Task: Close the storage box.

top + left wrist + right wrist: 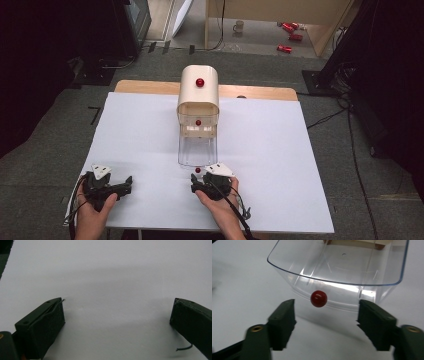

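Note:
A cream box (198, 90) with a rounded top and a red knob (200, 82) stands at the table's far middle. Its clear plastic drawer (198, 147) is pulled out toward me, and the drawer's front carries a small red knob (318, 298). My right gripper (204, 182) sits just in front of that knob, jaws open on either side of it and not touching it (325, 315). My left gripper (117, 187) rests at the front left of the table, open (117, 317), with bare white surface between its jaws.
A white sheet (125, 130) covers the wooden table (145, 87). On the floor beyond stand a mug (239, 26) and several red cans (290, 30). Dark equipment and cables line both sides.

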Tool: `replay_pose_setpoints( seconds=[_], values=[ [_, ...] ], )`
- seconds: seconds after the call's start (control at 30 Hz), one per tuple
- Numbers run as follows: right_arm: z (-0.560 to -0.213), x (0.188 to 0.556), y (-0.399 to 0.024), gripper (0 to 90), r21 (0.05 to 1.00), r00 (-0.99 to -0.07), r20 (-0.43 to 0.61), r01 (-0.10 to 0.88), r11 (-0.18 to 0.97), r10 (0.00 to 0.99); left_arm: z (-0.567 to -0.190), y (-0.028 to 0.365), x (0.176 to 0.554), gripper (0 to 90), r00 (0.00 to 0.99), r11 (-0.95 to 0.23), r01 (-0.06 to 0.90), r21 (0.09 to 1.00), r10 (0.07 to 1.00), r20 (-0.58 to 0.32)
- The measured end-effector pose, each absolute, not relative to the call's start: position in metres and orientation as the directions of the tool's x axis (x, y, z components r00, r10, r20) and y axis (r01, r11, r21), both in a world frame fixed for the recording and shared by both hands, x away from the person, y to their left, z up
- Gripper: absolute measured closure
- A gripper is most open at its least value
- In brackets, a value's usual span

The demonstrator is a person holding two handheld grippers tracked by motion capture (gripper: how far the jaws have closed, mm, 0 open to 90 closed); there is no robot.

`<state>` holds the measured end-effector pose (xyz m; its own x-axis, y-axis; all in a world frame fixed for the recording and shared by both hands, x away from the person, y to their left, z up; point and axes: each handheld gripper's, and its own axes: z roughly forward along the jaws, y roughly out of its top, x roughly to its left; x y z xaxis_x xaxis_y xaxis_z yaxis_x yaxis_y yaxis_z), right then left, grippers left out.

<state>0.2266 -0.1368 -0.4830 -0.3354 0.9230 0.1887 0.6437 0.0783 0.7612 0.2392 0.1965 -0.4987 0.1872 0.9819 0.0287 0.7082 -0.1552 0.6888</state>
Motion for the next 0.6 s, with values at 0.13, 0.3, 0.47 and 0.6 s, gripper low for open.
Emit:
replay_pose_setpoints(
  seconds=[0.13, 0.3, 0.47, 0.6],
  values=[
    [-0.4865, 0.2275, -0.1326, 54.2, 0.759, -0.348, 0.204, 0.646, 0.077, 0.915, -0.4987, 0.1964, 0.2392, 0.0, 0.187, -0.155, 0.708, 0.689, 0.982, 0.028],
    [-0.4898, 0.2309, -0.1302, 65.8, 0.751, -0.34, 0.23, 0.658, 0.056, 0.912, -0.4987, 0.1965, 0.2391, 0.0, 0.187, -0.155, 0.707, 0.69, 0.982, 0.028],
    [-0.4919, 0.2316, -0.1275, 72.6, 0.752, -0.326, 0.215, 0.656, 0.057, 0.921, -0.4987, 0.1965, 0.2391, 0.0, 0.187, -0.155, 0.707, 0.69, 0.982, 0.029],
    [-0.4906, 0.2316, -0.1284, 74.4, 0.755, -0.332, 0.222, 0.653, 0.054, 0.917, -0.4987, 0.1964, 0.2391, 0.0, 0.187, -0.155, 0.708, 0.69, 0.982, 0.029]
  ],
)
